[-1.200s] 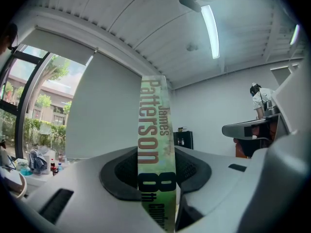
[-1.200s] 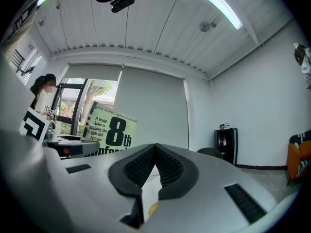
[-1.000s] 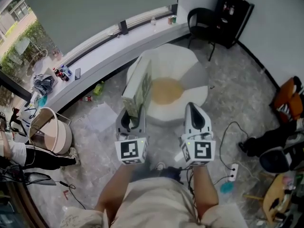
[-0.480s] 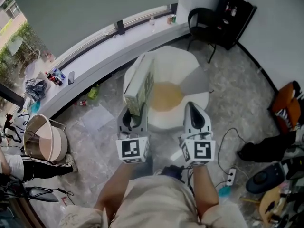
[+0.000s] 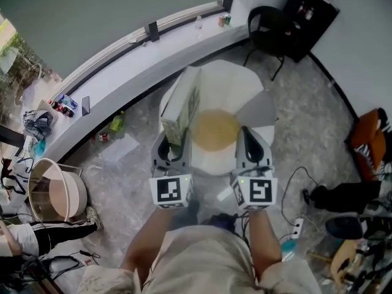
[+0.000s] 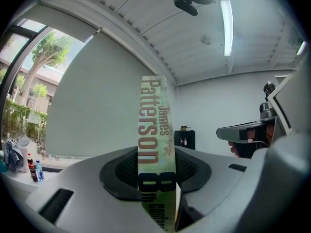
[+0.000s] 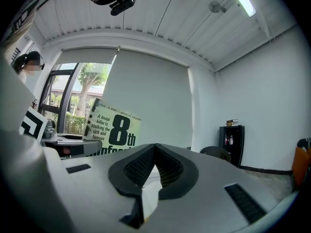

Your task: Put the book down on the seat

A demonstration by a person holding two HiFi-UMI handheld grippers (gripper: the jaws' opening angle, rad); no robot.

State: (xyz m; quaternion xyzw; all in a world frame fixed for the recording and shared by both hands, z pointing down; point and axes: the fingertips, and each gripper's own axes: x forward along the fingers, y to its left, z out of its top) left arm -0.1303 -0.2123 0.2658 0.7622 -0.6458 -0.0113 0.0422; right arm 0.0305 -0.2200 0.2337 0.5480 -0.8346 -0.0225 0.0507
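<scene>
1. The left hand-held gripper (image 5: 172, 144) was clamped on the bottom end of the book (image 5: 182, 106). The book stood upright in the air, its spine facing that gripper's camera, and in the head view it overlapped the left edge of the seat (image 5: 229, 87). The right hand-held gripper (image 5: 248, 138) had its jaws closed together on nothing, level with the left one.
2. The largest risk, by my judgement, was the tall book pivoting in the pads while being tipped flat. It was gripped low and at one end only, so it could slip out early.
3. A lesser risk was letting go too near the seat's left rim, where the book could slide off onto the floor (image 5: 306, 121).
4. The room had a pale marbled floor and a long curved white ledge (image 5: 122, 72) under the window.
5. The seat was white, with angled back panels and a round tan cushion (image 5: 214, 130).
6. A black chair (image 5: 272, 29), a black shelf (image 5: 312, 11), a bucket (image 5: 55, 192) and a loose paper (image 5: 119, 147) stood or lay well apart from the seat.
</scene>
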